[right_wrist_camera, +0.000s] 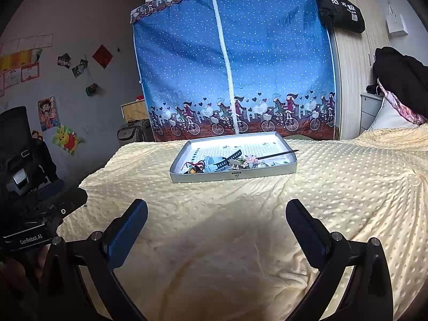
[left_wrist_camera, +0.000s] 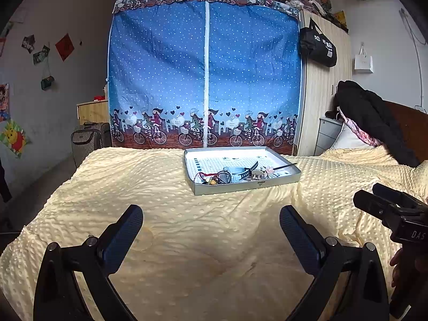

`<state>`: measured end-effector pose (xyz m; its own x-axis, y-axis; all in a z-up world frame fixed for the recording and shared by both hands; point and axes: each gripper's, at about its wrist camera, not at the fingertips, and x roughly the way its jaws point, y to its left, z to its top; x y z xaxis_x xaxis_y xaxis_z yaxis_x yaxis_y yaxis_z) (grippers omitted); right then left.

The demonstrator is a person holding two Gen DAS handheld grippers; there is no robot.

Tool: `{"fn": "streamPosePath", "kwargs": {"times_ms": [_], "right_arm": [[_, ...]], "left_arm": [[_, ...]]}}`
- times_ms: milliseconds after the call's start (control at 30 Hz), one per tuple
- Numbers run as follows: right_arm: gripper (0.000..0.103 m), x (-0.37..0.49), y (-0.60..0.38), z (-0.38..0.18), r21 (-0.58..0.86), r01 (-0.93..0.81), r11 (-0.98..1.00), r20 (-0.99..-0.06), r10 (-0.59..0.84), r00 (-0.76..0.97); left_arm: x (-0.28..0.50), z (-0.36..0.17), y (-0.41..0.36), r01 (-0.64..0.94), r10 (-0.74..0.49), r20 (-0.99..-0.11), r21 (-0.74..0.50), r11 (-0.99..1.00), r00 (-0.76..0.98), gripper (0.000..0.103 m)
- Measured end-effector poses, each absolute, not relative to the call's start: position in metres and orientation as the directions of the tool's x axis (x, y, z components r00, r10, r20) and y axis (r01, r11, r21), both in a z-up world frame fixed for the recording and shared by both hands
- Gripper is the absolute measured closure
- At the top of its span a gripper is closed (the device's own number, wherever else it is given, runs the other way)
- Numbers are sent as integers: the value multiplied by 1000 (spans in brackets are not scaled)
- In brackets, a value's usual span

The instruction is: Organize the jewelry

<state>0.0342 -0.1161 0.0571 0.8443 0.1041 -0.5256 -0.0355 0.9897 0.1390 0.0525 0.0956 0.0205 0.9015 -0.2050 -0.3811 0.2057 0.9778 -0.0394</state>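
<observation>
**Both tongs open above bed, tray of jewelry ahead**

Left tongs (left_wrist_camera: 211,223) were spread wide, nothing between the pads, held over the yellow dotted blanket (left_wrist_camera: 160,187). Right tongs (right_wrist_camera: 216,218) likewise stood wide apart and empty over the same blanket. Each pair appeared at the edge of the other's view, side by side and apart.

The shallow metal tray (right_wrist_camera: 203,175) lay on the bed well ahead of both tongs, slightly right of centre for the left pair. The jewelry heap (left_wrist_camera: 235,175) sat bunched against the tray's near wall: a dark perforated watch strap (right_wrist_camera: 230,159), a red cord piece (left_wrist_camera: 203,175), a pink flower ornament (right_wrist_camera: 251,158), a thin dark stick (right_wrist_camera: 278,155) lying toward the tray's right wall. Smaller items too tangled to identify. Beyond the tray stood a blue dotted fabric wardrobe (left_wrist_camera: 206,75).
</observation>
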Motion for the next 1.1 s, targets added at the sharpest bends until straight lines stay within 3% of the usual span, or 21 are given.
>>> {"fn": "streamPosePath", "kwargs": {"times_ms": [1100], "right_arm": [[2, 33, -111, 52, 141, -35, 989, -539, 106, 835]], "left_arm": [[51, 21, 96, 206, -205, -379, -39, 978, 902, 0]]}}
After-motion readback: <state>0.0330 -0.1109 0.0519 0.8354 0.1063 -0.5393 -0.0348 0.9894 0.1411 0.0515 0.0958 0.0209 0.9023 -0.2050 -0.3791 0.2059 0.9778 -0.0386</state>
